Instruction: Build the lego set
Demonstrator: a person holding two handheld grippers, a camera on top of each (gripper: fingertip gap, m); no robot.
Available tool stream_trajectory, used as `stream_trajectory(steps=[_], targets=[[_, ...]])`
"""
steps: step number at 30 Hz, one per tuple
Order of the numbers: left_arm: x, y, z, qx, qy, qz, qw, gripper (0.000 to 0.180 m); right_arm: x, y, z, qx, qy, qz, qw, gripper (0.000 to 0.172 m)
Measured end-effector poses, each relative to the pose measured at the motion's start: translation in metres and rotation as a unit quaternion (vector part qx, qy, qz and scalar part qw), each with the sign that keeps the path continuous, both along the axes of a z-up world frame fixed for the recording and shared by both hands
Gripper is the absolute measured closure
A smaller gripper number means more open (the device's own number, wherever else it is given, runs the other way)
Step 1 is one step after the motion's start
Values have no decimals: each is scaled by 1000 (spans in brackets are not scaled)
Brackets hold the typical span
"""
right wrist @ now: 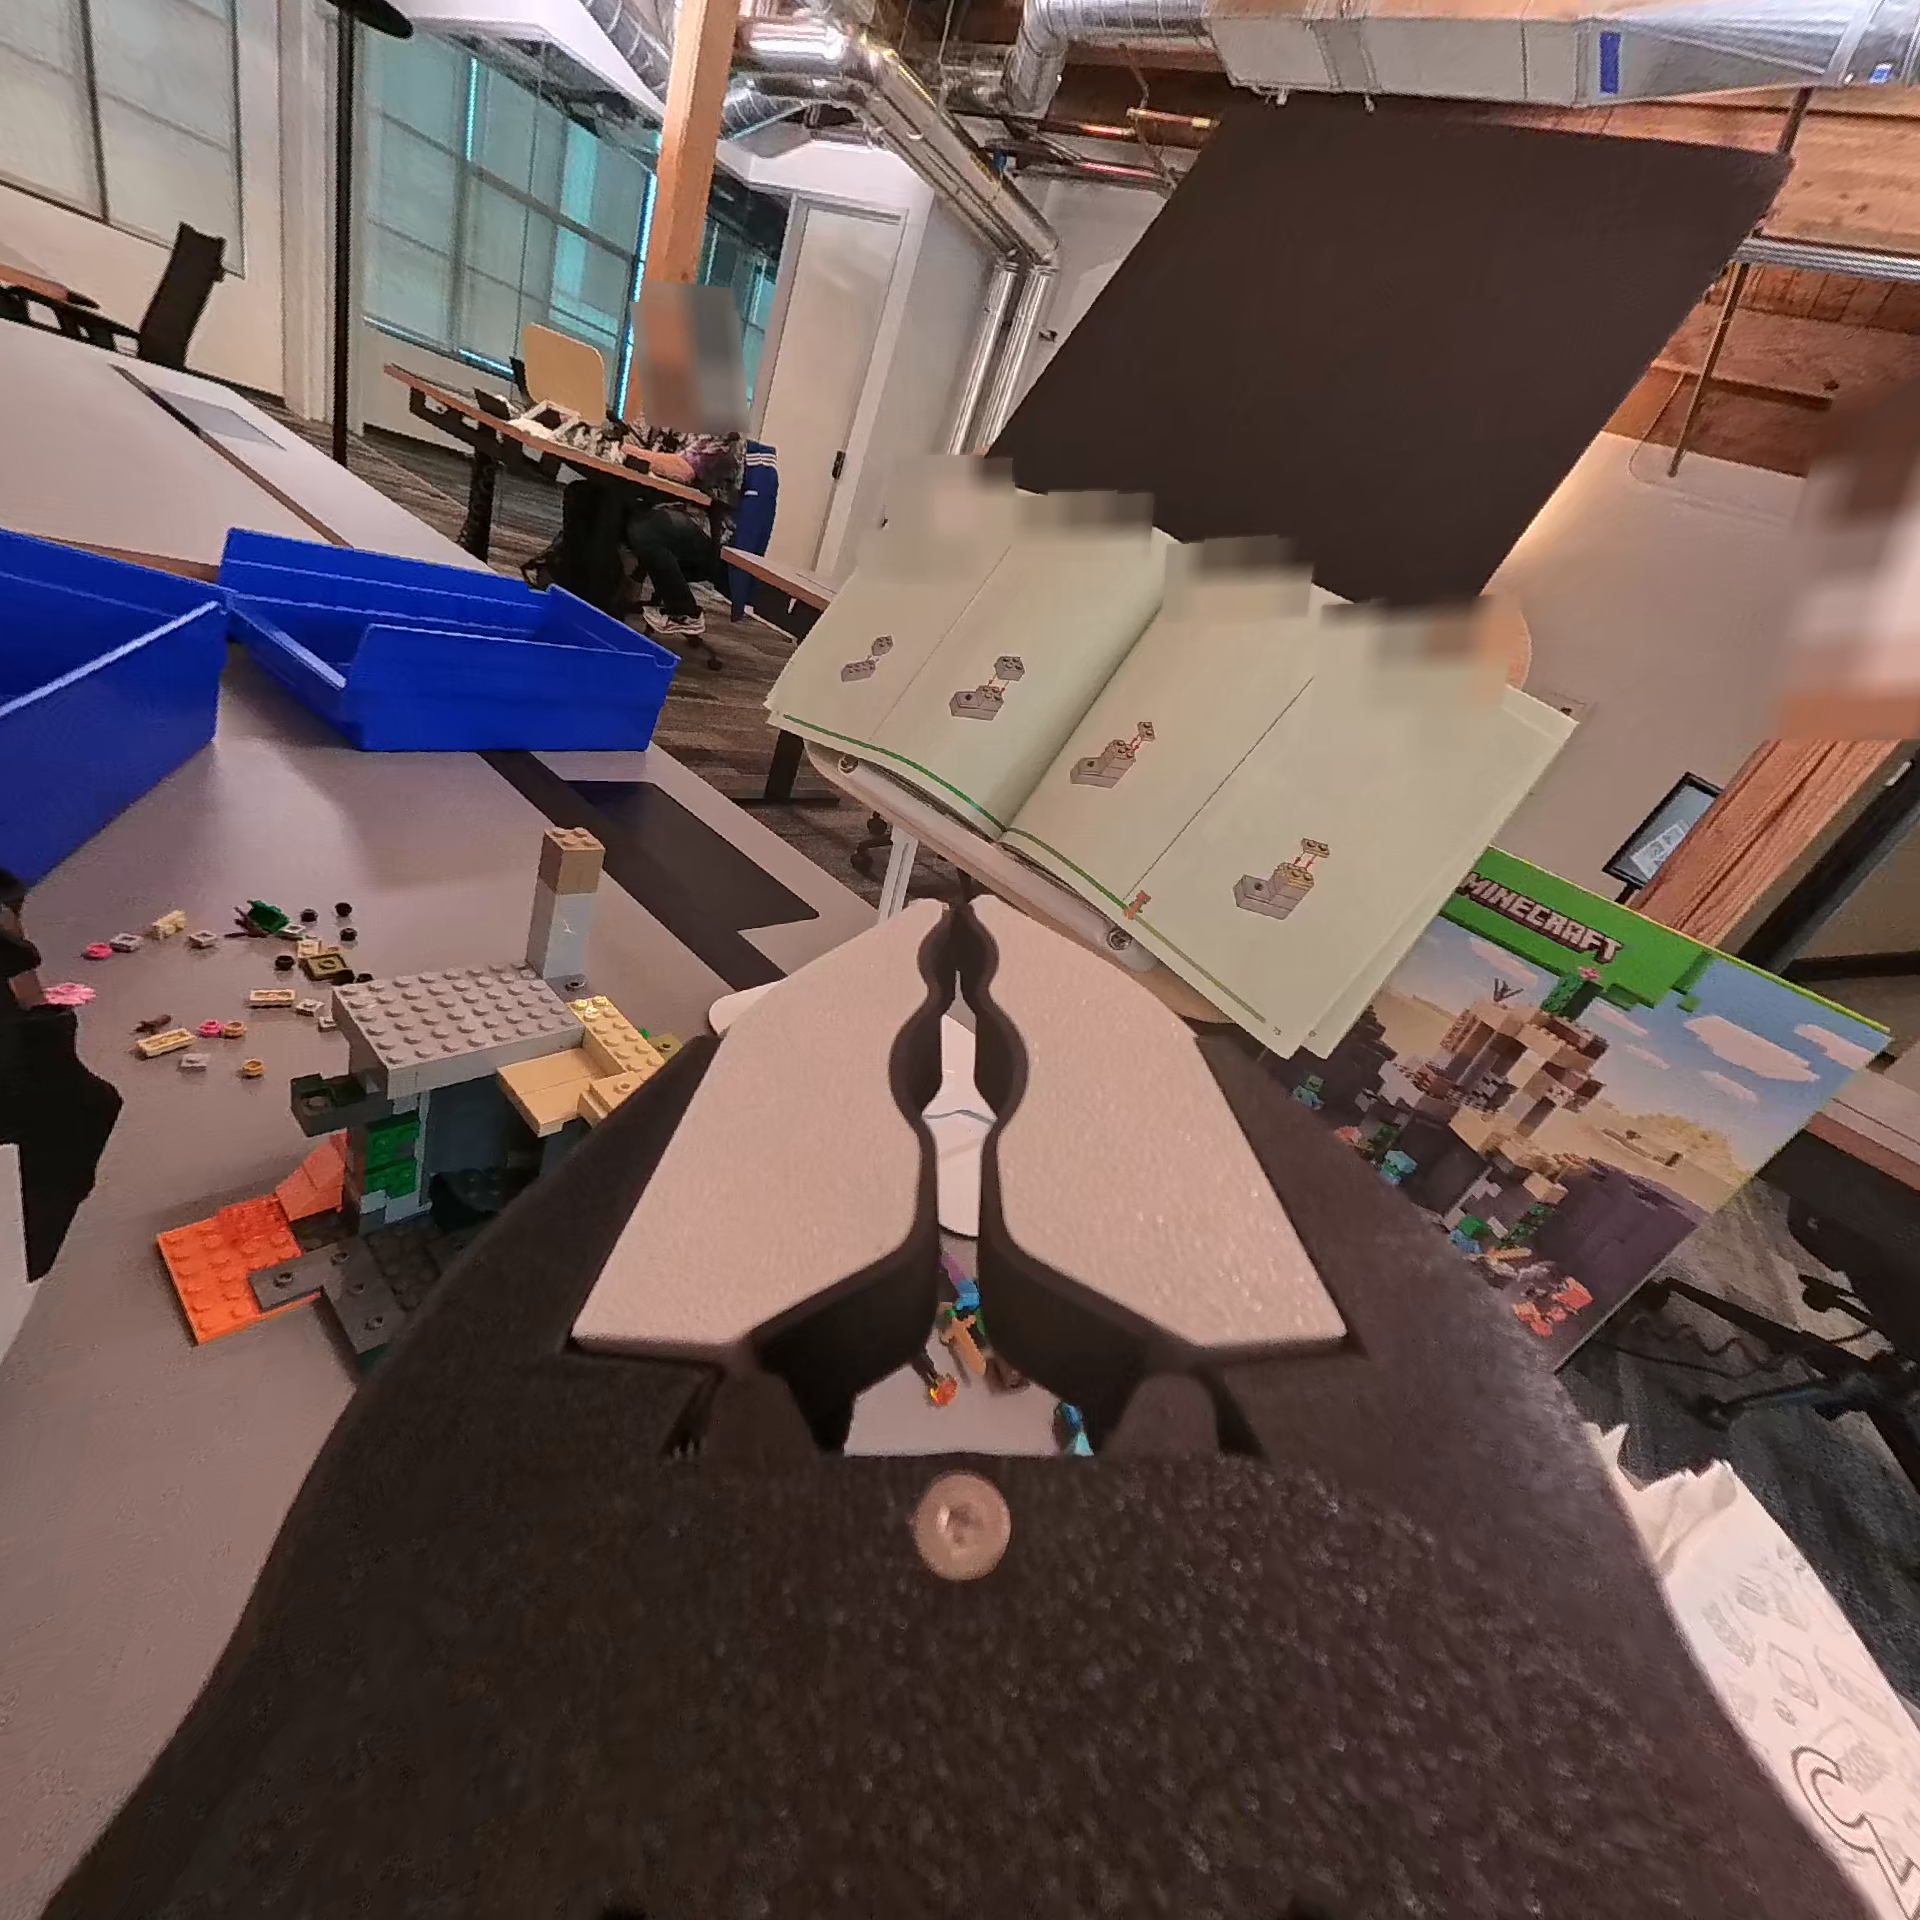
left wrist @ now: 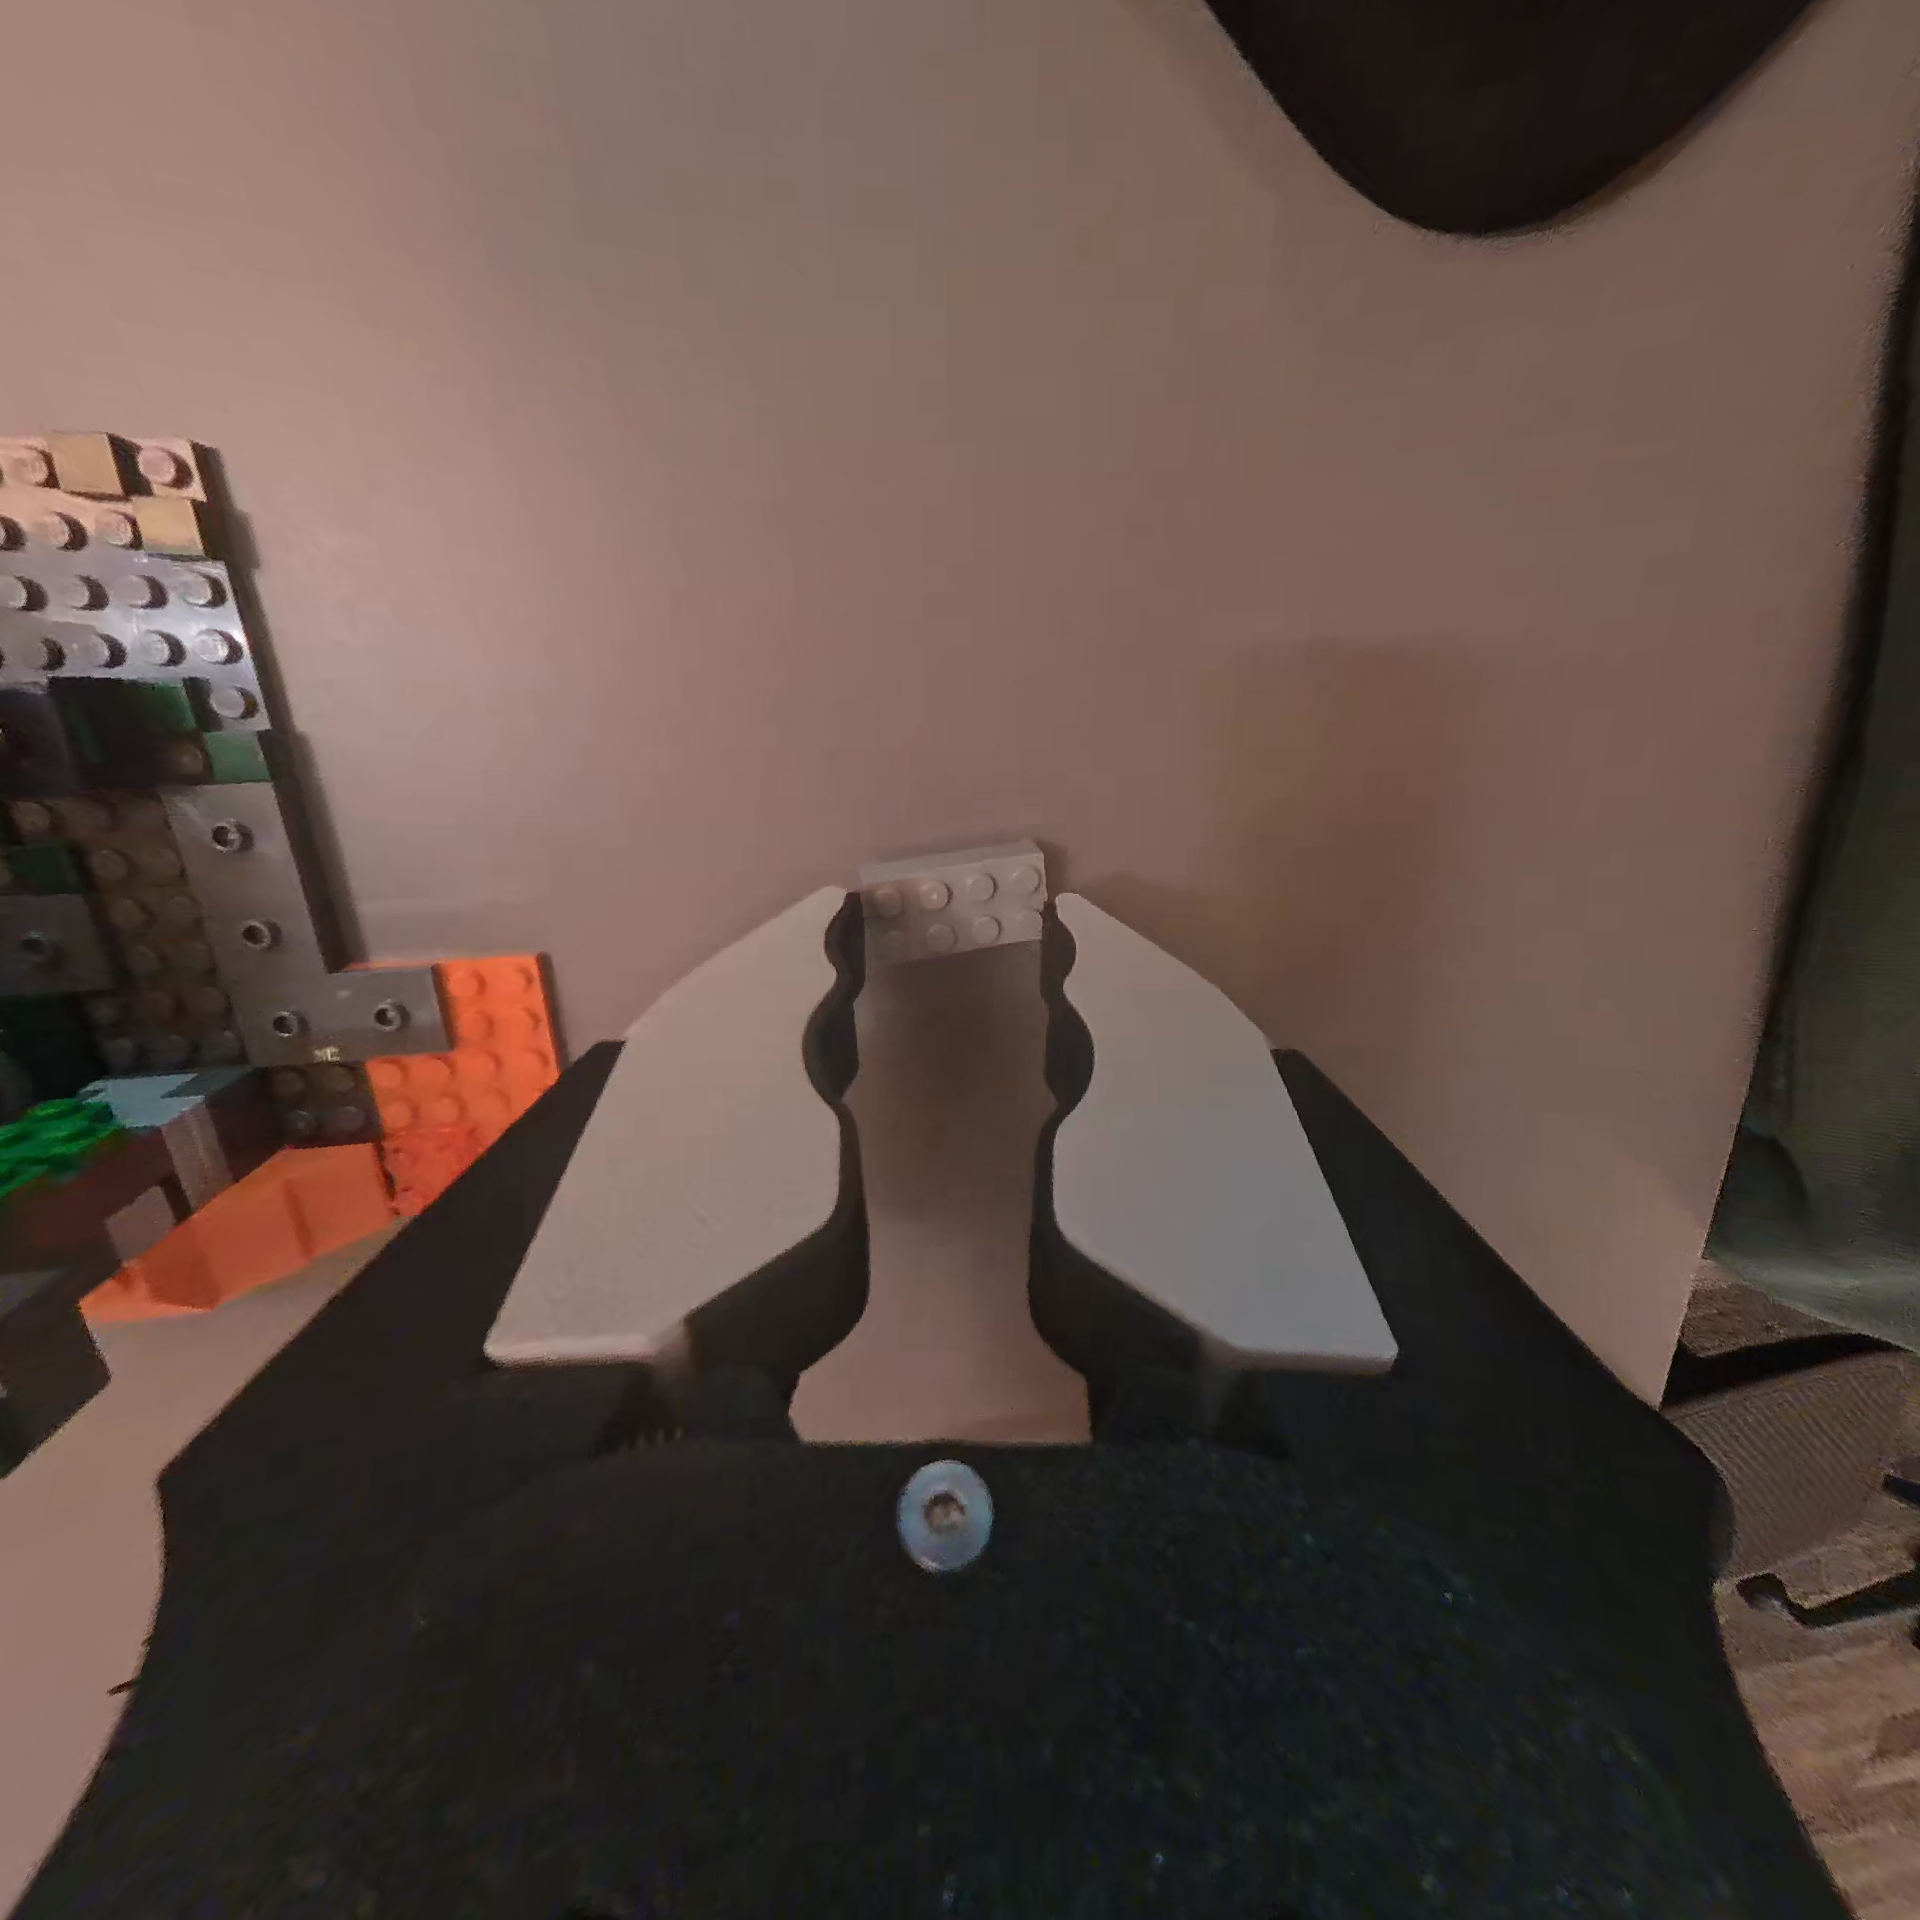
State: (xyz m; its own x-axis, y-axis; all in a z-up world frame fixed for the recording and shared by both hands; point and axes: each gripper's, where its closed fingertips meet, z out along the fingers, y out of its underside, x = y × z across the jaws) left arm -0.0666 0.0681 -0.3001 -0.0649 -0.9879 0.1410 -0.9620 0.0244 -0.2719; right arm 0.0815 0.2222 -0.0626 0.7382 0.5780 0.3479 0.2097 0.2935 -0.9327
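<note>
In the left wrist view, a small grey studded brick (left wrist: pixel 954 914) is held at the very tips of the left hand-held gripper (left wrist: pixel 954 920). The dark pads (left wrist: pixel 844 940) are pressed against its two short ends, and its studs are turned toward the camera. The brick is carried above the pale table (left wrist: pixel 935 468), clear of its surface. Along the table's left edge of this view, a partly built brick model (left wrist: pixel 177 831) is seen, with grey and dark studded plates and an orange plate (left wrist: pixel 468 1081) at its base. A dark shape (left wrist: pixel 1496 104) is seen at the top right.

In the right wrist view, the fingers of the right hand-held gripper (right wrist: pixel 958 914) are brought together, their tips touching, with nothing between them. The gripper is raised above the table (right wrist: pixel 156 1507). To its left the brick model (right wrist: pixel 447 1091) is stood on the table, topped by a grey studded plate and a tan-capped column, with orange pieces at its foot. Small loose pieces (right wrist: pixel 208 987) are scattered farther left, and two blue bins (right wrist: pixel 436 644) are set near the far edge. Ahead of the fingertips, an open instruction booklet (right wrist: pixel 1143 748) is propped on a stand, and a printed box (right wrist: pixel 1579 1091) is leaned to its right. A seated person (right wrist: pixel 675 499) is seen at a far table.
</note>
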Motion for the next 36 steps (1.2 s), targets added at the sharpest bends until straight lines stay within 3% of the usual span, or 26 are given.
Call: stream_trajectory(steps=[6,11,15,20,24,27,31,36], targets=[[-1,2,3,10,-18,22,1000,141,-4,-1,-3,-1,-6,3,1000,172],[-16,10,46,40,-83,80,993,146,-6,1,-7,-6,-7,4,1000,172],[-83,34,89,103,-92,167,976,151,-6,4,-13,-12,-13,1,1000,172],[-216,79,134,178,-87,342,918,161,-5,8,-18,-19,-16,-2,1000,172],[-315,103,112,173,-53,472,863,156,-8,9,-23,-22,-24,-3,999,172],[-356,107,72,139,-4,511,848,152,-10,9,-26,-23,-29,-3,999,172],[-366,108,33,85,14,530,844,147,-10,10,-28,-24,-32,-5,999,172],[-361,119,10,73,21,526,847,145,-8,14,-31,-31,-31,-6,999,172]])
